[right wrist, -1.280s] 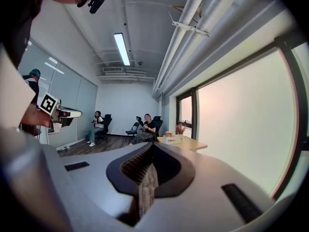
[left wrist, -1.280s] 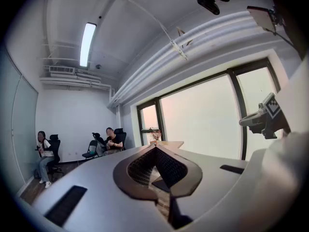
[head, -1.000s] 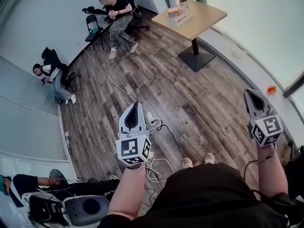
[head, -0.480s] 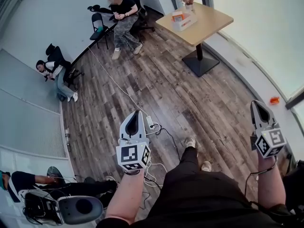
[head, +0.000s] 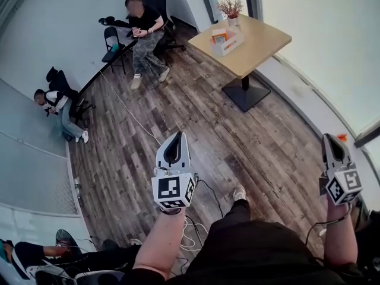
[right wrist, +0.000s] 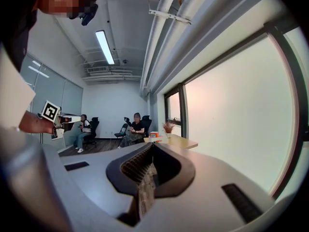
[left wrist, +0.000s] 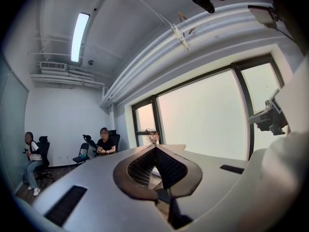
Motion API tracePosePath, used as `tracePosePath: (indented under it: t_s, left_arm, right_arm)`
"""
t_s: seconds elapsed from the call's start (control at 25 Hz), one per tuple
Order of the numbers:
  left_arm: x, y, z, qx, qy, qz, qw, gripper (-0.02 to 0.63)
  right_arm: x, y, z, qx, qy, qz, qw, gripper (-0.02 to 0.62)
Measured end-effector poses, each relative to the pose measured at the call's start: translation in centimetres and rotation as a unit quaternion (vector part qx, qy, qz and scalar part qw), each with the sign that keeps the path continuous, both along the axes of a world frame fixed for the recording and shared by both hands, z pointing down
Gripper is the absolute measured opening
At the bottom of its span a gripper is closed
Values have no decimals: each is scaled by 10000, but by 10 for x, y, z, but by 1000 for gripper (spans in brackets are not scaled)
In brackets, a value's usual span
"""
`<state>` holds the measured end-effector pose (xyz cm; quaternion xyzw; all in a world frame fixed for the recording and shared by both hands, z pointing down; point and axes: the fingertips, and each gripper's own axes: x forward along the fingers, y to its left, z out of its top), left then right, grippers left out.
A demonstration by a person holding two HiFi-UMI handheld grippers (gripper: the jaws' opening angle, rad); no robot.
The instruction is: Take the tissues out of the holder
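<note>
The tissue holder [head: 227, 40] is a pale box with an orange item in it, on the wooden table [head: 261, 37] at the far end of the room. It shows small and distant in the right gripper view as the holder [right wrist: 153, 135]. My left gripper [head: 176, 136] is held in the air over the floor, jaws meeting at the tips with nothing between them [left wrist: 155, 148]. My right gripper [head: 330, 138] is raised at the right, also shut and empty [right wrist: 152, 145]. Both are far from the holder.
A dried plant in a pot [head: 230, 8] stands beside the holder. The table has a black pedestal base [head: 244, 94]. One seated person [head: 144, 31] is near the back wall and another [head: 56, 103] at the left. Cables [head: 193, 233] lie on the wood floor. Windows line the right side.
The person holding the grippers has stepped forward. Both grippers sit a little lower in the head view; their jaws stay shut.
</note>
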<state>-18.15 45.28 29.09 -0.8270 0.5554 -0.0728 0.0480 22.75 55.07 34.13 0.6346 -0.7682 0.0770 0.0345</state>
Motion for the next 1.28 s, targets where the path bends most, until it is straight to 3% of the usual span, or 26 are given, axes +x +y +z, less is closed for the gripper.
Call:
tracePosePath:
  t_s: [0.44, 0.84, 1.0, 1.28]
  left_arm:
    - [-21, -128, -9, 142, 28, 302, 9994, 5]
    - [-2, -200, 5, -16, 209, 592, 9980, 5]
    - [4, -232, 6, -71, 303, 483, 9983, 5]
    - [0, -299, 3, -116, 106, 116, 9998, 5]
  right_arm:
    - [-31, -113, -15, 64, -10, 222, 9997, 5]
    - [-32, -170, -6, -53, 81, 290, 9995, 5]
    - [-24, -212, 4, -121, 18, 215, 9997, 5]
    - [-23, -316, 4, -145, 11, -225, 9996, 5]
